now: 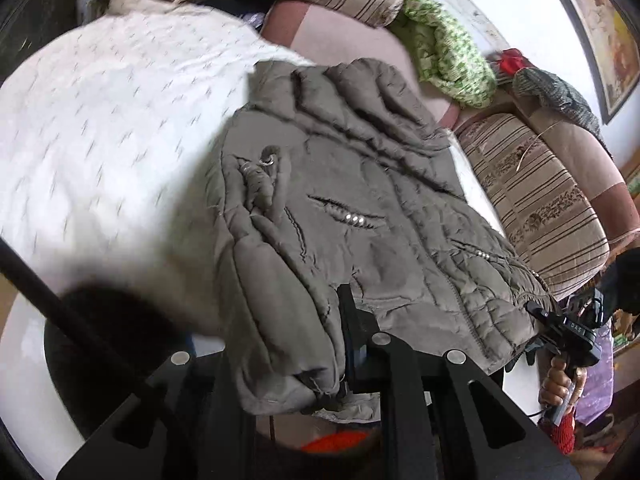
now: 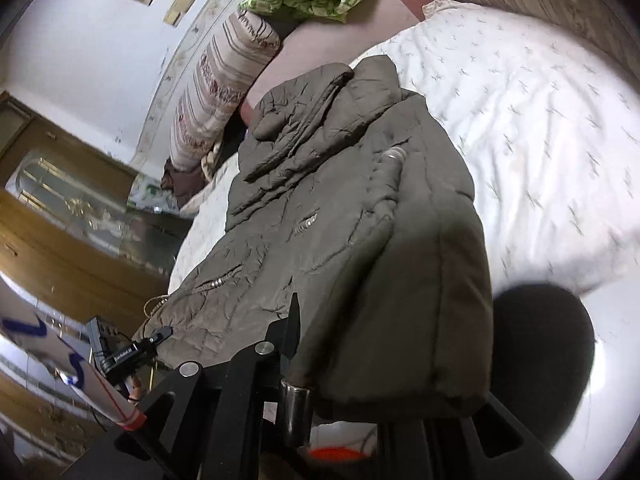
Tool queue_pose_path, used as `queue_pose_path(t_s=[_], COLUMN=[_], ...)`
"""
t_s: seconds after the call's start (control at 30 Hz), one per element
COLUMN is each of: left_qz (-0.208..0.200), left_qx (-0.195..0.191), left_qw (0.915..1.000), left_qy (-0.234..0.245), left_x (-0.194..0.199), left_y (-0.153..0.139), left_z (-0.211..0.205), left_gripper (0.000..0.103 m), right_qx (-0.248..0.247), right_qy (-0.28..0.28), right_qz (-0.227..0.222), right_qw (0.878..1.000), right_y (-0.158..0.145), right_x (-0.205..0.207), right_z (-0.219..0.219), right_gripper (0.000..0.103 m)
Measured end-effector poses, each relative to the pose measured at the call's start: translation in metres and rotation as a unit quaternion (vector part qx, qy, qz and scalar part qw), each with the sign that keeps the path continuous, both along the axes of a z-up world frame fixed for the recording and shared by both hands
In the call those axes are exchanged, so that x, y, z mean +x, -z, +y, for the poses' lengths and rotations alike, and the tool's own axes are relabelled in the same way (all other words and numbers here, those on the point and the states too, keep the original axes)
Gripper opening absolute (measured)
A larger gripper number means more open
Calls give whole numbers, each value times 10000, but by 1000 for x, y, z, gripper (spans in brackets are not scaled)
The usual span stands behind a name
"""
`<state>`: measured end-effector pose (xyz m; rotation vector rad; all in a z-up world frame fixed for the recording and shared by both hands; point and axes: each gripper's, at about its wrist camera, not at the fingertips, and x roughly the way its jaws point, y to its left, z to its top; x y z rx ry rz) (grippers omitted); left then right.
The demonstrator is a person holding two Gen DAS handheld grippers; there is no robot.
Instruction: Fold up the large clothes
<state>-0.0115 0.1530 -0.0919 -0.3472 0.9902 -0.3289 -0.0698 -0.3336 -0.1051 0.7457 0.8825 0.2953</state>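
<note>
Jacket partly folded, more folds to go.
Your left tool (image 1: 340, 360) and right tool (image 2: 296, 344) each pinch the grey jacket's (image 1: 352, 208) near hem; it lies mid-frame on the bed (image 1: 100, 128), sleeve tucked in, body still long.

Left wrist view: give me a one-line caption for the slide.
Left tool grips the hem of a grey quilted jacket spread on a white bedspread, right tool at the other corner.

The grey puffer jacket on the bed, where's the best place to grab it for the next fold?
Probably the bottom hem of the grey puffer jacket, from the near edge of the bed. It lies lengthwise with the collar farthest away, and the hem is the closest free edge.
</note>
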Motion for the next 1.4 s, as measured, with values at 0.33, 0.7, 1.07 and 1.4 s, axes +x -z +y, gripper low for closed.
queue_pose_path(t_s=[0.33,0.7,1.07,1.4], left_qz=[-253,-1069,-441,327], left_qx=[160,432,1006,1487], left_qw=[9990,9920,9865,9778], left_qy=[-328,-516,-1216,-1439], left_x=[13,132,348,463], left_y=[-16,-119,-116,3], left_z=[-12,-36,-59,-74], left_gripper=[18,19,19,23], right_qx=[-384,-964,-1722,-2123], right_qy=[-77,233,662,831], right_qz=[245,-815,-606,298], right_qw=[9989,9917,9810,9732], right_y=[-1,-97,-127,-27], right_x=[5,116,311,438], right_z=[5,18,19,15], right_gripper=[15,15,16,17])
